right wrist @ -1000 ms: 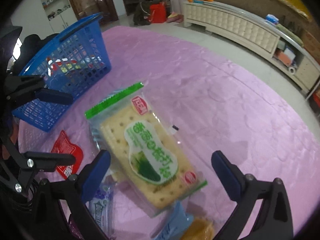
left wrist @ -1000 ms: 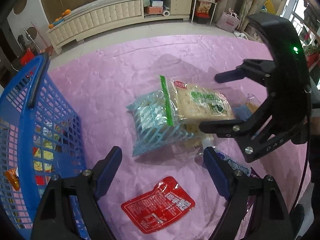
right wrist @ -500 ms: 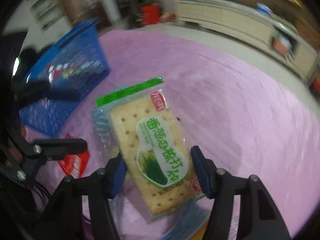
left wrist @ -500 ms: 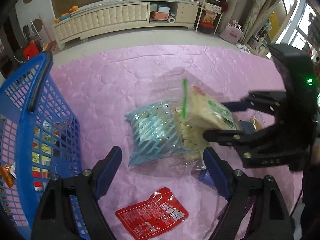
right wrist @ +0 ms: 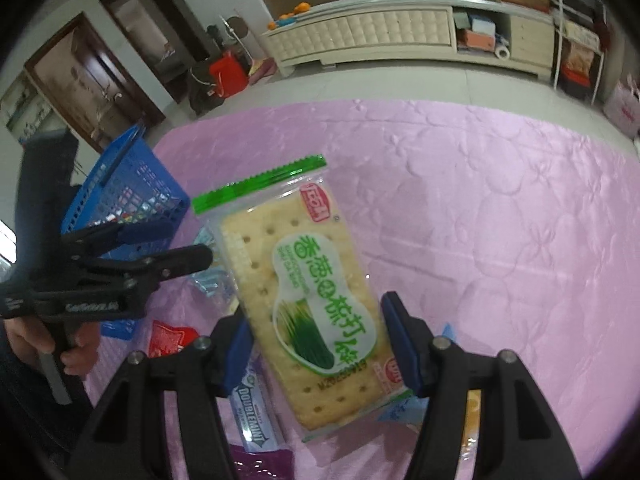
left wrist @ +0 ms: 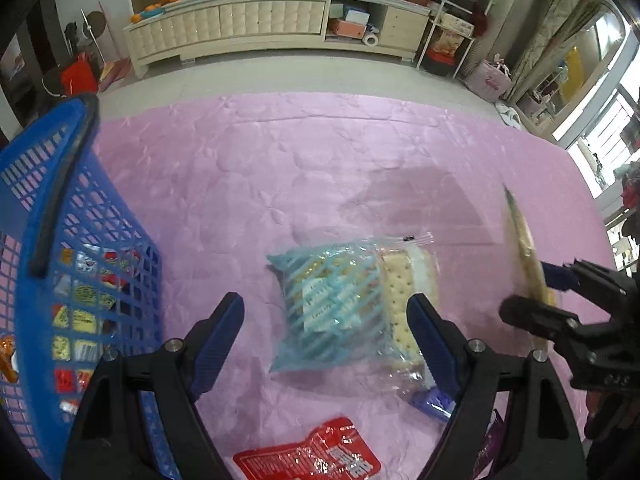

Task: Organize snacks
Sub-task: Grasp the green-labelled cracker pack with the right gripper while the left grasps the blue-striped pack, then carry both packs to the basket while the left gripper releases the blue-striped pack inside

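Gripping the green-topped cracker packet (right wrist: 316,292) by its two long edges, the right gripper (right wrist: 320,344) is holding it clear of the pink quilt (right wrist: 500,208), its blue pads pressing in from either side at roughly the packet's lower half. Most of the packet is sticking out ahead of the pads, so it is looking top-heavy; a quick swing could be levering it round in the pinch or slipping it out, since the film is glossy. Squeezing harder is risking cracked crackers inside.

The blue basket (right wrist: 132,196), the likely destination, is sitting ahead and to the left of this gripper, and the left gripper (right wrist: 168,246) is hanging right between the two. Carrying the packet straight across is inviting a knock against those black fingers, which could be twisting the packet loose.

The left gripper (left wrist: 328,328) is standing wide with nothing between its pads, hovering over the blue-striped cracker bag (left wrist: 332,308), which is lying on the quilt directly ahead of it. A gum pack (right wrist: 256,416) and a red sachet (left wrist: 312,458) are lying below and close by; dropping low here could be dragging them along or catching the wrong wrapper.
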